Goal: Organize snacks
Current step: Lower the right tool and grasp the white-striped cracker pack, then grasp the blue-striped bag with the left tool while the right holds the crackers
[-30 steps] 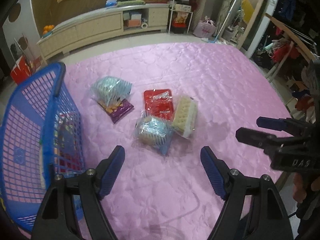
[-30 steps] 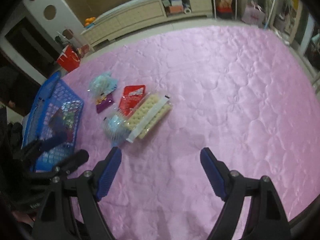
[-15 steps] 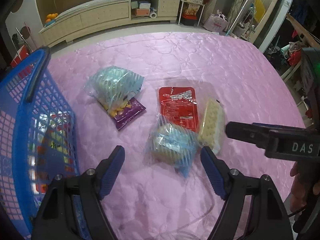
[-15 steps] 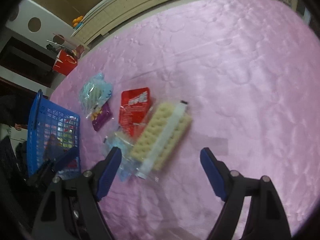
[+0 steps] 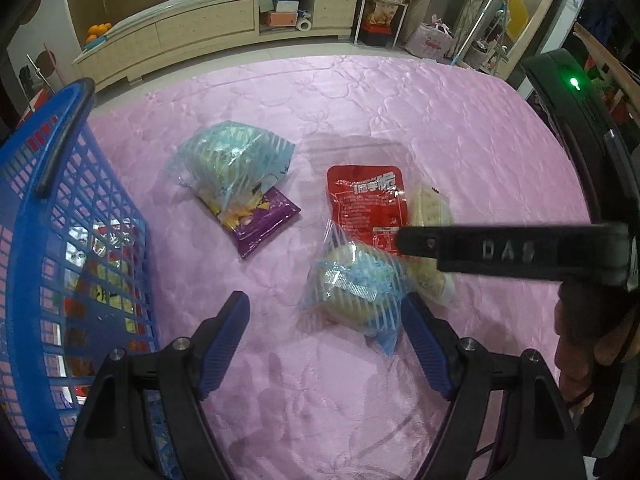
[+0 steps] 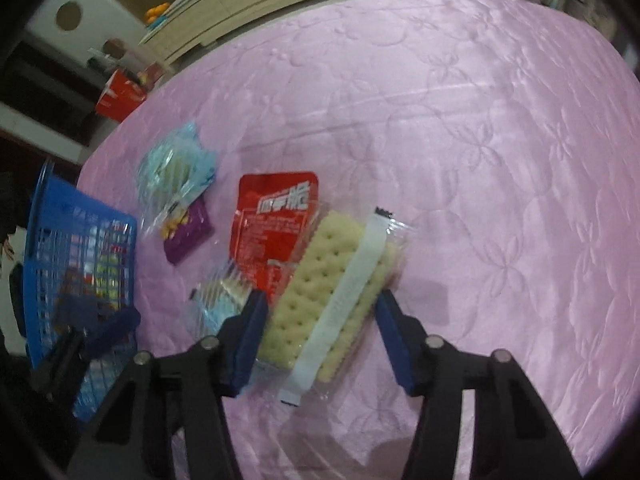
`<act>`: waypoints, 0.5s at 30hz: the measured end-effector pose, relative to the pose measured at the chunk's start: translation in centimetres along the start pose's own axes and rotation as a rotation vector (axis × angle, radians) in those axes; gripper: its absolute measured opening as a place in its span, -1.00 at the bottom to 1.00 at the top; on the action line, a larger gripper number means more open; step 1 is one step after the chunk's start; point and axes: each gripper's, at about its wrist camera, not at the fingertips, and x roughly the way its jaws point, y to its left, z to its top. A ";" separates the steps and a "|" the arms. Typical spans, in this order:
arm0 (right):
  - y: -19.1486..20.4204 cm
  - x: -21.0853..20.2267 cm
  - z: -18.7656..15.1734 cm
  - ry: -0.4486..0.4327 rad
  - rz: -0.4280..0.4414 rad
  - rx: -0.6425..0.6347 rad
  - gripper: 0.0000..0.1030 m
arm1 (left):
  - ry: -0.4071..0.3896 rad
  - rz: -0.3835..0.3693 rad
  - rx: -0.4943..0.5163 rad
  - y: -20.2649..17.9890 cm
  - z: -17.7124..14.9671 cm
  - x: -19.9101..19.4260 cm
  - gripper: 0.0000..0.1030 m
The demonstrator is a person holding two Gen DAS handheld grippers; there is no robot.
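Snacks lie on a pink quilted bed. A clear cracker pack (image 6: 336, 292) with a white strip lies between the fingers of my right gripper (image 6: 320, 336), which is open around it, pads apart from it. A red pouch (image 6: 272, 224) (image 5: 366, 208) lies beside it. A blue-striped bag (image 5: 356, 284) lies just ahead of my open left gripper (image 5: 326, 344), near its right finger. A second blue-striped bag (image 5: 232, 164) rests on a purple packet (image 5: 260, 220). A blue basket (image 5: 44, 216) holding several snacks stands at the left.
The right gripper's arm (image 5: 508, 252) crosses the left wrist view over the cracker pack (image 5: 430, 208). The left gripper's fingertip (image 6: 112, 328) shows by the basket (image 6: 80, 240). A low wooden cabinet (image 5: 208, 28) stands beyond the bed.
Both grippers moved forward and down toward the snacks. The right gripper now straddles the cracker pack and has narrowed somewhat. The left gripper came closer to the near blue-striped bag.
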 end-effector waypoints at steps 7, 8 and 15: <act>-1.1 -2.6 -2.5 -0.082 -0.076 -0.092 0.10 | 0.017 -0.050 -0.042 0.3 -0.2 0.0 0.48; -1.5 -2.9 -2.5 -0.088 -0.083 -0.106 0.10 | 0.021 -0.069 -0.057 0.4 -0.2 0.0 0.48; -2.6 -4.2 -4.4 -0.135 -0.118 -0.176 0.10 | 0.039 -0.087 -0.112 0.3 0.1 0.6 0.48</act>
